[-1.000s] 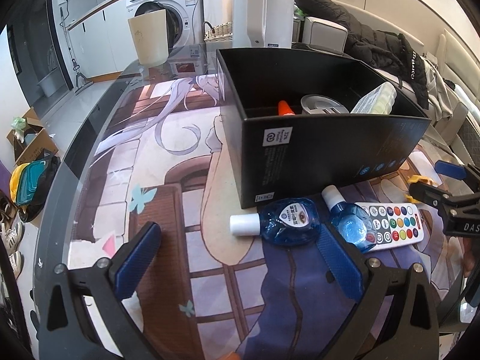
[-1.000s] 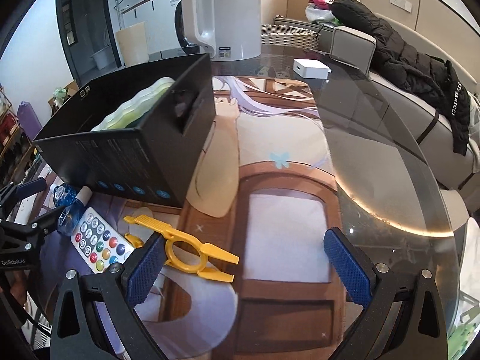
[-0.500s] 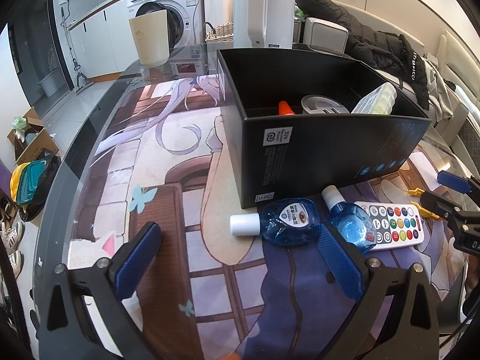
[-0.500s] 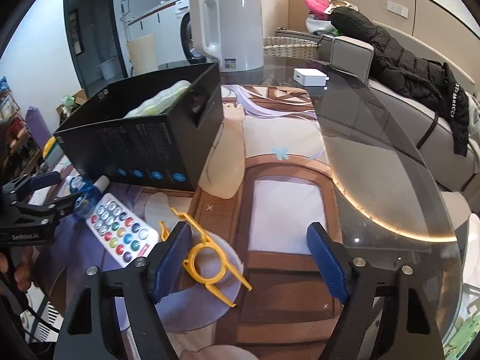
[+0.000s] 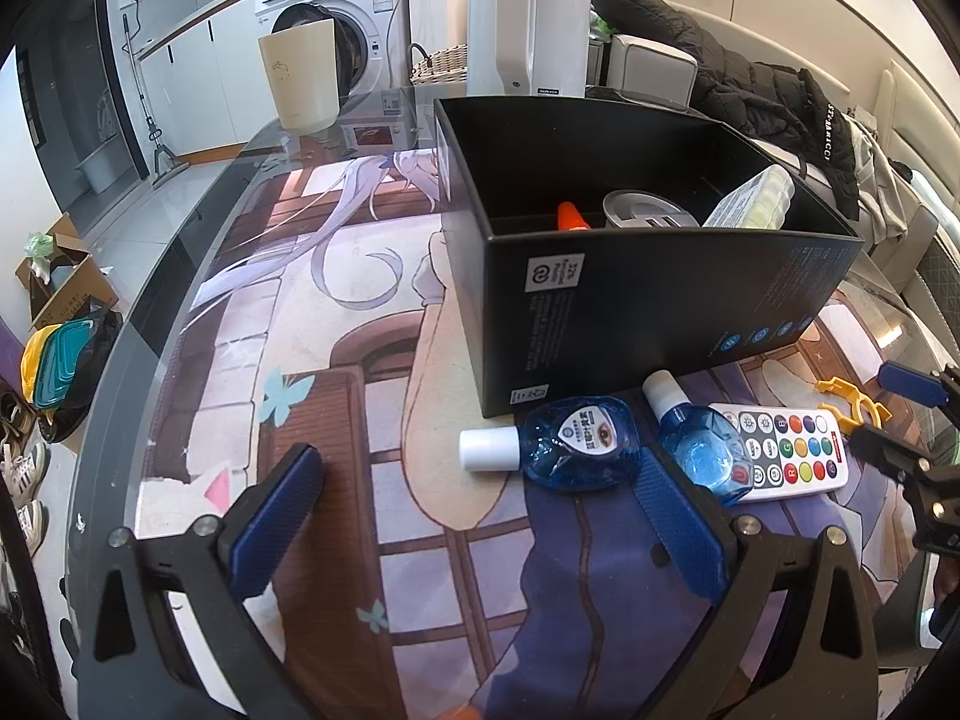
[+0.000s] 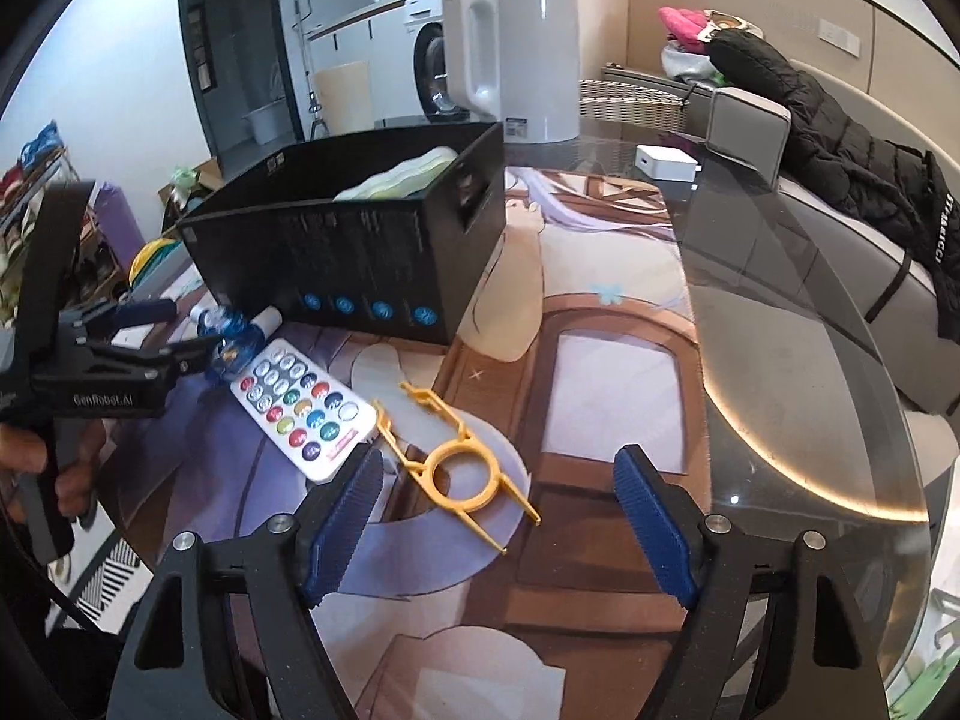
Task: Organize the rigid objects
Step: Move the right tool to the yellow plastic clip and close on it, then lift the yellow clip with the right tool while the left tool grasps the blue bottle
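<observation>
A black box [image 5: 660, 300] stands on the table and holds an orange-tipped item [image 5: 573, 216], a round grey item [image 5: 648, 213] and a pale green case [image 5: 750, 204]. In front of it lie two blue bottles [image 5: 570, 441] [image 5: 699, 450], a white remote [image 5: 786, 450] and a yellow plastic tool [image 6: 456, 462]. My left gripper [image 5: 480, 516] is open and empty, just in front of the bottles. My right gripper [image 6: 498, 522] is open and empty, with the yellow tool just ahead between its fingers.
A white kettle [image 5: 528, 18] and a beige bin [image 5: 303, 81] stand behind the box. A small white box [image 6: 666, 162] and a grey speaker [image 6: 747, 135] sit at the far right. The glass table edge [image 6: 840, 480] curves close on the right.
My right gripper has swung left and closed in on the yellow tool, which now lies between its fingers. The left gripper has barely moved.
</observation>
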Available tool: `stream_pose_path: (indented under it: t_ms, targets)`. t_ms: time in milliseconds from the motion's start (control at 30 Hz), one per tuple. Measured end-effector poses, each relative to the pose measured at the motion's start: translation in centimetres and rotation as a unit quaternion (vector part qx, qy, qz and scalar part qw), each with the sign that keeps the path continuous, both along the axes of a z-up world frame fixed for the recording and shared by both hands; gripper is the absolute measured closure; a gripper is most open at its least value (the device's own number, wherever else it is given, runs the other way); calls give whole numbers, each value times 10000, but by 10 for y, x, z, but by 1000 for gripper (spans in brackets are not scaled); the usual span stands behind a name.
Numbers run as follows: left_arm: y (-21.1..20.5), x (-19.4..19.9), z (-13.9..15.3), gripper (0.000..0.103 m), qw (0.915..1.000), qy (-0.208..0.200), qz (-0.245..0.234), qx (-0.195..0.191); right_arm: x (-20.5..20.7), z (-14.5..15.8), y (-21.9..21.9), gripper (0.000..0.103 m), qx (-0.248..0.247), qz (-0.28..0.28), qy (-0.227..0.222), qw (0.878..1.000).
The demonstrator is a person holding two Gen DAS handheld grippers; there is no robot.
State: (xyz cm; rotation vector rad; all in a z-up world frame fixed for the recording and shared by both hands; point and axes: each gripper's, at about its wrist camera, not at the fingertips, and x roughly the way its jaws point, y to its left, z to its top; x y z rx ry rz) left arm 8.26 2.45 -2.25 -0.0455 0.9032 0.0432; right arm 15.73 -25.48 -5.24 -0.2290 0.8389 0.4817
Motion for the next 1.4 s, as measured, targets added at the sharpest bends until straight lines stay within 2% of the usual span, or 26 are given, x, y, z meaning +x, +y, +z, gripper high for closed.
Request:
stream_pose_path:
  t_ms: [133,267,333,367,433,733,800,833,967,1000,1100,1400]
  targets:
    - [0,0,0,0,10000,1,1,-2,3,0,2,37,-18,29,-96,9999]
    - [1,1,0,0,10000,-1,12,2,4,2,6,60,11,273,-128,9995]
    - [2,2,-1,0,10000,5,15,-1,3,1,9,64,4,341,-167,9993]
    - [2,2,-1,0,10000,7,8,0,3,1,10,71,33,353,-181,9992]
    - [3,2,0,0,10000,8,7,-5,1,1,10,76,89,340,-228,9991]
    - [0,2,0,0,10000,-38,-45,1,-3,1,5,77,182,307,-331,9988]
    - [-1,2,0,3,9999,-69,-72,-10,-3,1,5,77,191,301,-337,9988]
    - [-2,2,1,5,9999,-105,-99,-8,-3,1,5,77,188,300,-343,9988]
    - [-8,-5,4,37,9989,-334,-334,4,-2,2,5,77,199,300,-354,9987]
    - [-9,-6,4,41,9986,-361,-385,9,-3,2,5,77,197,295,-365,9987]
    - [-10,-8,5,48,9982,-419,-424,-26,-4,4,6,77,214,309,-408,9985]
    - [-7,-15,9,48,9976,-513,-433,-158,-10,13,10,77,254,328,-563,9976]
